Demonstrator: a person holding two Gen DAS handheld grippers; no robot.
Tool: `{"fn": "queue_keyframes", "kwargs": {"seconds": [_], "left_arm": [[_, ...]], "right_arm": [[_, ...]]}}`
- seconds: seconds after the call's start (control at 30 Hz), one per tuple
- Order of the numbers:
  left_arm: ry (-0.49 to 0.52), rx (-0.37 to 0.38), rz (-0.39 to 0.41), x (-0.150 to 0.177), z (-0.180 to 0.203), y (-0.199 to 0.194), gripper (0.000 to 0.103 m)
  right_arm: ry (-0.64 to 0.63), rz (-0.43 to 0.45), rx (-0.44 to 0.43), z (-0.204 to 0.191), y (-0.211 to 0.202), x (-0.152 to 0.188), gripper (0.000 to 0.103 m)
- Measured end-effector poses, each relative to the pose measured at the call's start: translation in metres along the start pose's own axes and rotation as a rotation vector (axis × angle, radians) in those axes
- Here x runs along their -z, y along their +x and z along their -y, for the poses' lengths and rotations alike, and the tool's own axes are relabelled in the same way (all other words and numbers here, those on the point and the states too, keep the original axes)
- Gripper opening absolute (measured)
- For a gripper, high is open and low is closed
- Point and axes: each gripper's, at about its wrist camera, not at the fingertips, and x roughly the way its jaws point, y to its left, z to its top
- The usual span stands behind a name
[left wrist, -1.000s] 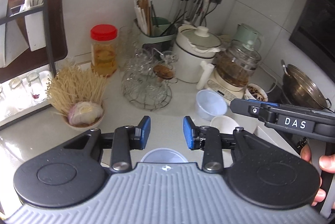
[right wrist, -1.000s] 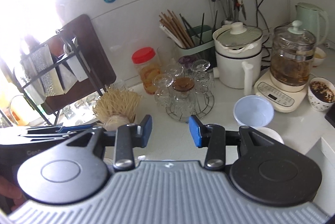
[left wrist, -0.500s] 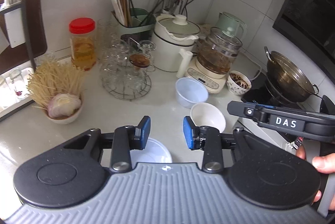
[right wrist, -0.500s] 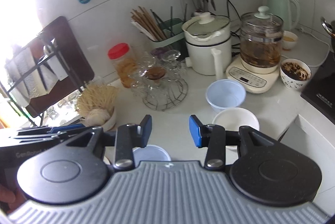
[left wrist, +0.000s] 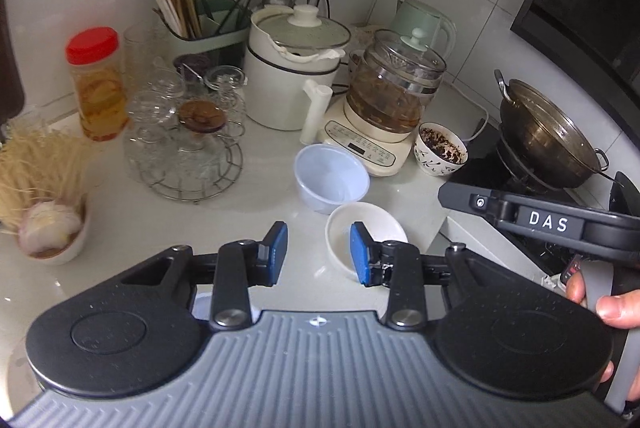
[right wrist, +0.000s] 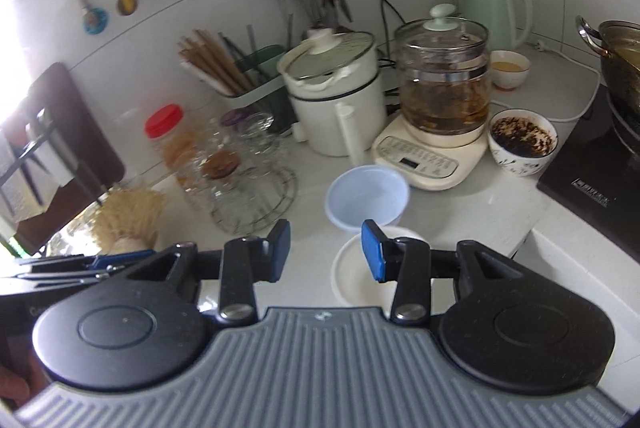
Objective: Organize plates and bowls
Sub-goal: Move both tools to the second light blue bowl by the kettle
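The white bowl [left wrist: 366, 234] sits upright and empty on the white countertop [left wrist: 132, 228], near its front edge. Just behind it, close enough that touching cannot be ruled out, stands the pale blue plastic bowl [left wrist: 332, 178], also upright and empty. A third light-coloured dish shows only as a sliver under the left gripper's body (too hidden to identify).

The left gripper [left wrist: 319, 254] hangs above the countertop with its jaws partly apart and nothing between them; its right pad overlaps the near rim of the white bowl in the left wrist view. The right gripper [right wrist: 326, 252] is likewise partly open and empty, with the white bowl [right wrist: 360, 276] just below and to the right of its jaw gap and the blue bowl [right wrist: 366, 196] beyond it.

Step in hand, as judged: approach. No bowl is gripped or stacked yet.

The next move calls for one gripper to straddle a bowl rim, one pad inside and one outside, then close. The jaw gap looks sufficient for a thin rim. The patterned bowl [right wrist: 522, 142] of dark contents and the glass kettle [right wrist: 444, 80] stand close behind; keep the lift clear of both.
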Motion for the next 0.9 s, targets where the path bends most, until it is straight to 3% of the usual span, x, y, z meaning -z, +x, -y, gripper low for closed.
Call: {"fn": "queue_keyframes", "kwargs": {"seconds": [0.47,0.9], "left_arm": [[-0.079,-0.06,-0.098,-0.029,0.014,0.113,0.04],[-0.181,-0.129,-0.2,-0.051,0.002,0.207,0.04]], "right_arm": [[0.077,-0.128,-0.019,0.062,0.073,-0.019,0.043],[0.093,-0.244,-0.044,0.105,0.157,-0.043,0.043]]}}
